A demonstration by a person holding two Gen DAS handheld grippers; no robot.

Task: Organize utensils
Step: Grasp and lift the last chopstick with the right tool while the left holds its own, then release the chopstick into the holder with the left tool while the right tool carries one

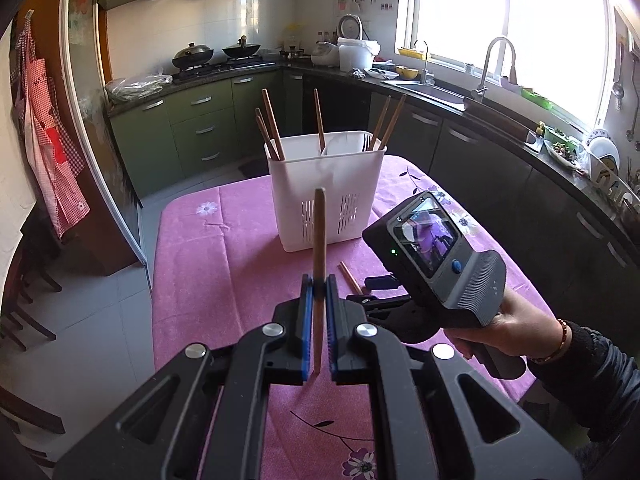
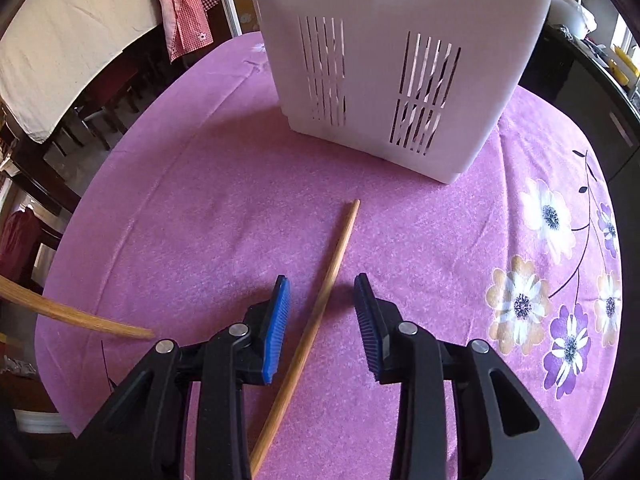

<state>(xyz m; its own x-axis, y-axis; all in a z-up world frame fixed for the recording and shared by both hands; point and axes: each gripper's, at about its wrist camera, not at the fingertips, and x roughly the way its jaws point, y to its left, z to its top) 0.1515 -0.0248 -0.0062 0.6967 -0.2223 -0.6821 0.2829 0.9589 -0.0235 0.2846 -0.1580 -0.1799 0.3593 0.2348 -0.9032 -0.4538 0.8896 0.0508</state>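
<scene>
On the pink flowered tablecloth (image 2: 208,200), just in front of the white slotted utensil holder (image 2: 384,80), lies a single wooden chopstick (image 2: 320,304), its far tip pointing toward the holder's base but not touching it. Straddling that chopstick is the right gripper (image 2: 322,294), its blue-padded fingers (image 2: 276,320) standing moderately apart on either side with a gap to the wood, so nothing is gripped there. Nearer to me than the holder, the left gripper (image 1: 319,296) has its jaws pinched tight on a second chopstick (image 1: 319,248), held nearly upright above the cloth. Inside the holder (image 1: 326,184) several more chopsticks (image 1: 272,128) lean in its compartments. Beyond the holder run green kitchen cabinets (image 1: 192,128), and to the holder's right a sink (image 1: 432,90) sits under a bright window (image 1: 508,20).
</scene>
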